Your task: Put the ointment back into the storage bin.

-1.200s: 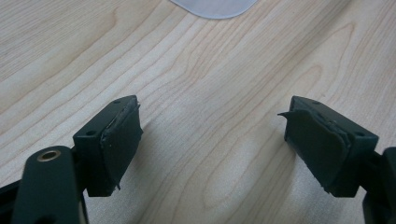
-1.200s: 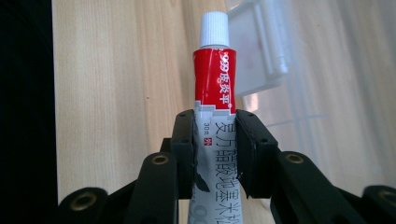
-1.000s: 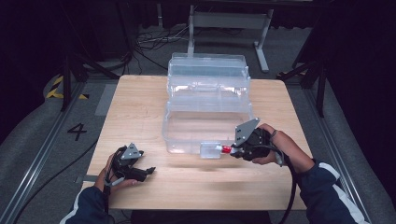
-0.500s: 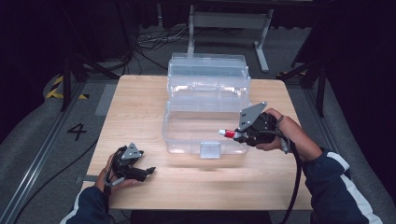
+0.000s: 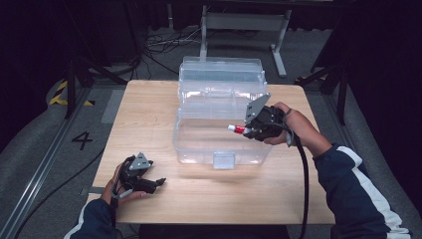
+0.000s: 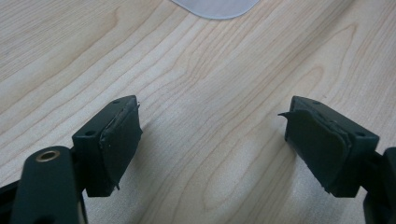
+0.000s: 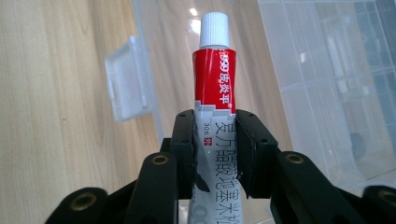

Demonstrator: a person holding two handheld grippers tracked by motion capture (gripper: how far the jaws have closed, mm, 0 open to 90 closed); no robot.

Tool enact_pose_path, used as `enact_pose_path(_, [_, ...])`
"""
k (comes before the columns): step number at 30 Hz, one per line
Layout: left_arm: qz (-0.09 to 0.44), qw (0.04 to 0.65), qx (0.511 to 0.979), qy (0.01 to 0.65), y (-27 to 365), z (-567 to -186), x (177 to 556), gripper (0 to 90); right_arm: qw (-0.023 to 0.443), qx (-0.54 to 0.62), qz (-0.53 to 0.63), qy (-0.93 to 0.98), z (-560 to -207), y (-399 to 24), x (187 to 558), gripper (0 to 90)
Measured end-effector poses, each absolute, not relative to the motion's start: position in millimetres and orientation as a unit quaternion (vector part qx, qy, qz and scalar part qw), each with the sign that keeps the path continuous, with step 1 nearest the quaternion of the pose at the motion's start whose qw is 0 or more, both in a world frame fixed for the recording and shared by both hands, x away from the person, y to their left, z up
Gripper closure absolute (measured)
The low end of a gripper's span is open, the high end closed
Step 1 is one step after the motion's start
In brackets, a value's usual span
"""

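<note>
Nearest you, at about seven o'clock on the table (image 5: 149,109), your left gripper (image 5: 158,182) rests low over the bare wood with its jaws spread wide and nothing between them; in the left gripper view its pads (image 6: 122,144) hang just above the grain. Farther out, at about two o'clock from the table's middle, your right gripper (image 5: 245,131) pinches a red and white tube (image 7: 214,100) by its printed lower body, the white cap pointing away from you in the right gripper view. The tube sits over the front tub of the clear plastic box (image 5: 219,124), cap toward nine o'clock. The box's latch (image 5: 223,160) faces you; its open lid stands at twelve o'clock.
</note>
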State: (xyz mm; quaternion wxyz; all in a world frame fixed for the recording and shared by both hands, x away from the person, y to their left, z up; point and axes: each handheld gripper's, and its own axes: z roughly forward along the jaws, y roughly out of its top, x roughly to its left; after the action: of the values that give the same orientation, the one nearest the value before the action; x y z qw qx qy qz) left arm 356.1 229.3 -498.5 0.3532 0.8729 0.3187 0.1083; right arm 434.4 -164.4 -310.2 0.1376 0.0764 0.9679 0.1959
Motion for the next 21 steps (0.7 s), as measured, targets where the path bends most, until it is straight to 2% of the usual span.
enact_pose_path(21, [0.108, 0.353, 0.873, 0.319, 229.2, -498.6, 356.1, 18.7, 0.107, 0.082, 0.161, 0.978, -347.7, -155.0, 469.2, 70.8])
